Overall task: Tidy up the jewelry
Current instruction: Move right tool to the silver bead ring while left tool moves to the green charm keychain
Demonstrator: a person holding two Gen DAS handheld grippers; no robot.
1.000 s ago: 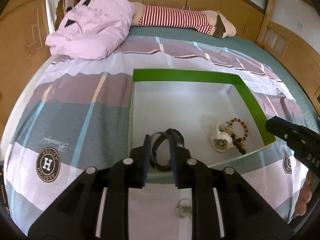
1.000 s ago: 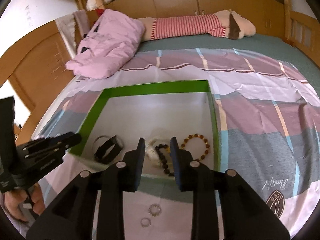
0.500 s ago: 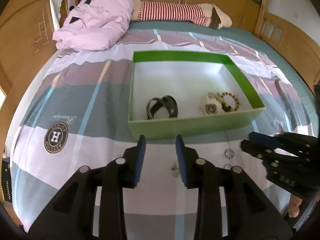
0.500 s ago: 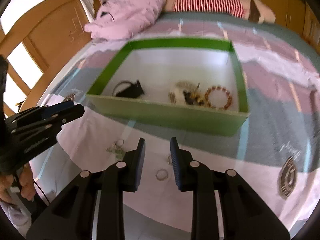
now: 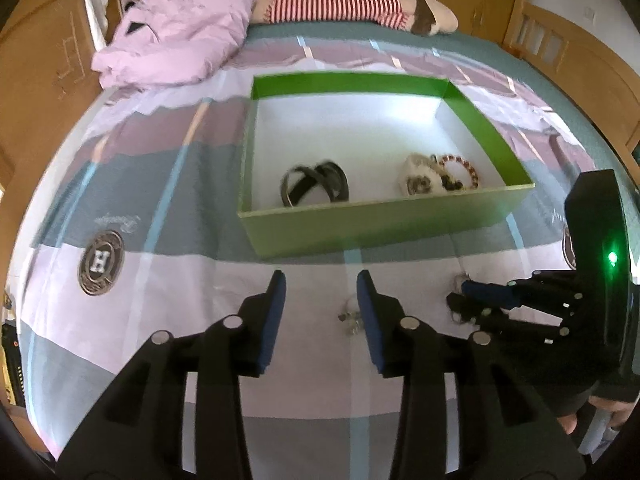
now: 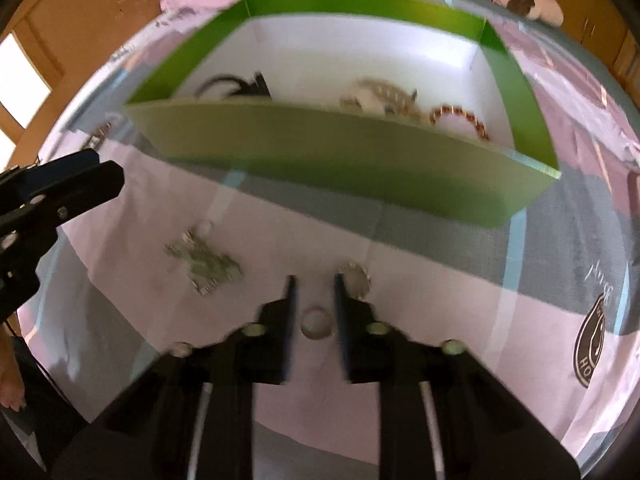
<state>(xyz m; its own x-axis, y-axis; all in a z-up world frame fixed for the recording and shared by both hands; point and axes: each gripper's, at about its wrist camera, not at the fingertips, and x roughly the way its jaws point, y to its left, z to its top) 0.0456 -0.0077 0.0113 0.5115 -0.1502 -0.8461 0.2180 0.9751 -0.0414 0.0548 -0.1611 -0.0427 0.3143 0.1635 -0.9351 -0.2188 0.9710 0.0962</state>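
While the right gripper (image 6: 313, 280) hangs low over the bedsheet (image 5: 120, 160) with jaws parted narrowly and empty, a plain ring (image 6: 317, 322) lies on the sheet between its fingers. A toothed ring (image 6: 354, 276) sits just beside the right finger, and a silver cluster (image 6: 204, 260) lies further left. Judged step: picking the plain ring for the box (image 5: 380, 220). To do it well, the jaws should straddle the ring squarely, press lightly into the soft sheet and close without catching fabric or the toothed ring. The left gripper (image 5: 320, 284) is open wide and empty above the sheet, near the cluster. Inside the box lie a black strap (image 5: 316, 188), a pale piece (image 5: 418, 180) and a beaded bracelet (image 5: 460, 170). Surface: a made bed, striped sheet, slack and yielding. Room: pink quilt (image 5: 180, 32) and striped pillow (image 5: 336, 2) at the head, wooden cupboards behind
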